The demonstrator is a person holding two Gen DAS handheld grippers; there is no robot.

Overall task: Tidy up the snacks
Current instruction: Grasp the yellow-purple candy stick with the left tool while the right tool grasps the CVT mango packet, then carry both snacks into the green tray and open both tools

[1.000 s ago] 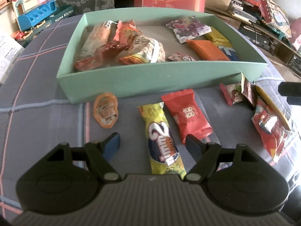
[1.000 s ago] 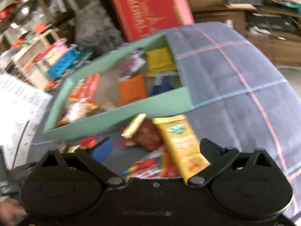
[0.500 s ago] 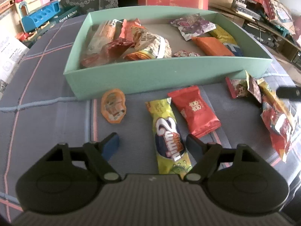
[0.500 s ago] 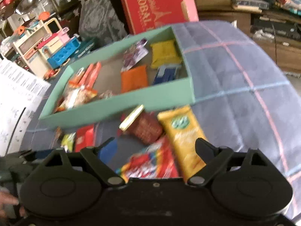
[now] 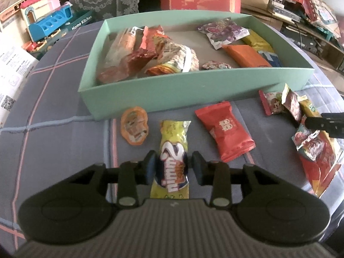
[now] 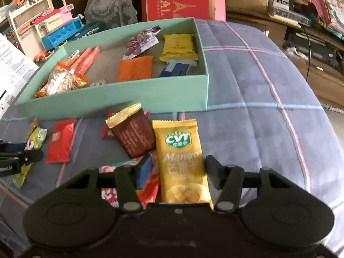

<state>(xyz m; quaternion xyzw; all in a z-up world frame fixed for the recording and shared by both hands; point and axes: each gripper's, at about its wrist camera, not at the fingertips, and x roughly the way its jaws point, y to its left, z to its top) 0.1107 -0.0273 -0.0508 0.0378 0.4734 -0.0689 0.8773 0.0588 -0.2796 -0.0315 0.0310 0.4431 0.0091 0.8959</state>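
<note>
1. The yellow Nimm2 packet [image 5: 173, 163] is lying on the checked cloth [image 5: 64, 133], just in front of the green box [image 5: 193, 86], as the left gripper [image 5: 173, 167] is closing its jaws around it; the pads are sitting right at its sides, and firm contact cannot be confirmed.
2. The yellow mango packet [image 6: 181, 161] is lying between the closing jaws of the right gripper [image 6: 178, 172], partly over a red wrapper [image 6: 148, 191].
3. Risk: the slick film is likely crumpling and squirting out of either narrowing grip.
4. Risk: the right gripper's blue pad [image 6: 144, 173] is pressing near the red wrapper and the brown packet [image 6: 134, 133], so a neighbour may be dragged up too.
5. Risk: the box's near wall is standing close ahead, and a low carry may be catching it.
</note>
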